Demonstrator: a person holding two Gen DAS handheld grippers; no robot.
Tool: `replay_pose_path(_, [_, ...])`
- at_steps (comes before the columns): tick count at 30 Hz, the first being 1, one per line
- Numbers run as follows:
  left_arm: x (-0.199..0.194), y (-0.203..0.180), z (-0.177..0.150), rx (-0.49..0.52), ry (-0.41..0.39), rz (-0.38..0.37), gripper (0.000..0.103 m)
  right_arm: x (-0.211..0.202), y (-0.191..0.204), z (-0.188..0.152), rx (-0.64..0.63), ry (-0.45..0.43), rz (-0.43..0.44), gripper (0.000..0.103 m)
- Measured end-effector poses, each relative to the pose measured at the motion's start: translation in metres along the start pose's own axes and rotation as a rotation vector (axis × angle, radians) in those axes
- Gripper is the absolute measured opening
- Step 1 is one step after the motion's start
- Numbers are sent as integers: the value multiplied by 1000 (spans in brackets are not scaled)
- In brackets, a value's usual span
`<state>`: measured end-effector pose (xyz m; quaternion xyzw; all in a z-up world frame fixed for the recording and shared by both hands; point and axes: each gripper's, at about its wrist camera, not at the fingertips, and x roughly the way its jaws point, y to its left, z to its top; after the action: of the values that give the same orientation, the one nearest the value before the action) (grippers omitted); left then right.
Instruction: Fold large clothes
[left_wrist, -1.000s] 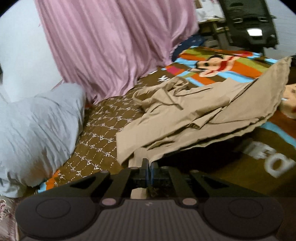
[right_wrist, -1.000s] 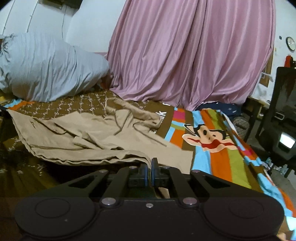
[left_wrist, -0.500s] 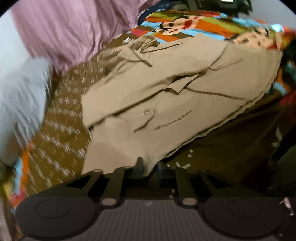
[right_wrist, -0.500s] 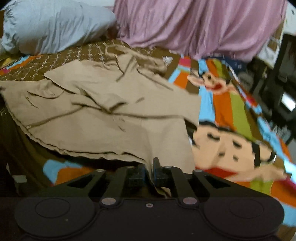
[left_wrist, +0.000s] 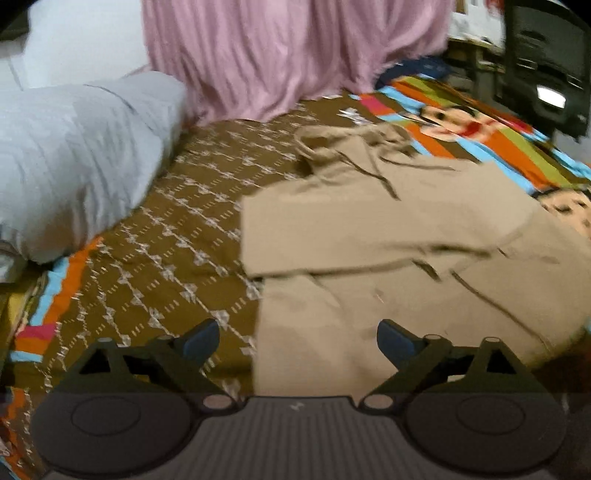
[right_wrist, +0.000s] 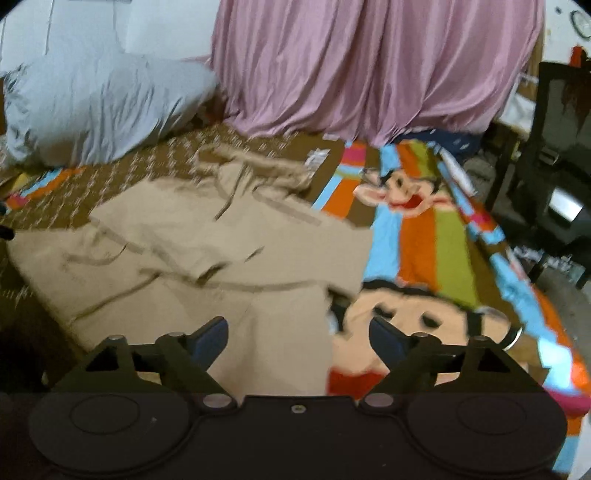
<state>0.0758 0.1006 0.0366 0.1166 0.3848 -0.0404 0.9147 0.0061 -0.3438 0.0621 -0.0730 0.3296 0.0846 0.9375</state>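
On the bed (left_wrist: 155, 258), a tan jacket (left_wrist: 388, 251) is lying spread out, collar far, hem near, between the grey pillow (left_wrist: 74, 155) and the cartoon stripes. Left gripper (left_wrist: 297, 339) is hovering over the near left hem corner, jaws opening wide, gripping nothing. Right gripper (right_wrist: 297, 338) is sitting over the near right hem corner (right_wrist: 295, 332), jaws likewise opening, cloth below them but not pinched. Judgement: garment is laid out only; sleeves still bunched across the chest, no fold visible. All folding is remaining.

Tan garment (left_wrist: 388, 236), striped cartoon blanket (right_wrist: 424, 236), pink curtain (right_wrist: 369, 62).
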Motion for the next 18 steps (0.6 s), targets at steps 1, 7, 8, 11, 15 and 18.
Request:
replay_pose_path(1, [9, 0, 11, -16, 7, 32, 95, 3, -6, 7, 18, -14, -4, 90])
replay_pose_path(7, [76, -7, 66, -44, 2, 22, 95, 61, -21, 64, 164, -67, 31, 95])
replay_pose_path(8, [90, -8, 76, -50, 6, 1, 95, 74, -18, 73, 163, -65, 43, 95])
replay_pose_path(11, [134, -14, 103, -26, -11, -25, 100, 127, -10, 102, 136, -41, 86, 95])
replay_pose_path(15, [197, -32, 138, 63, -50, -19, 101, 211, 0, 139, 80, -3, 124, 95])
replay_pose_path(18, [245, -37, 173, 75, -83, -13, 101, 281, 1, 163, 69, 20, 137, 94])
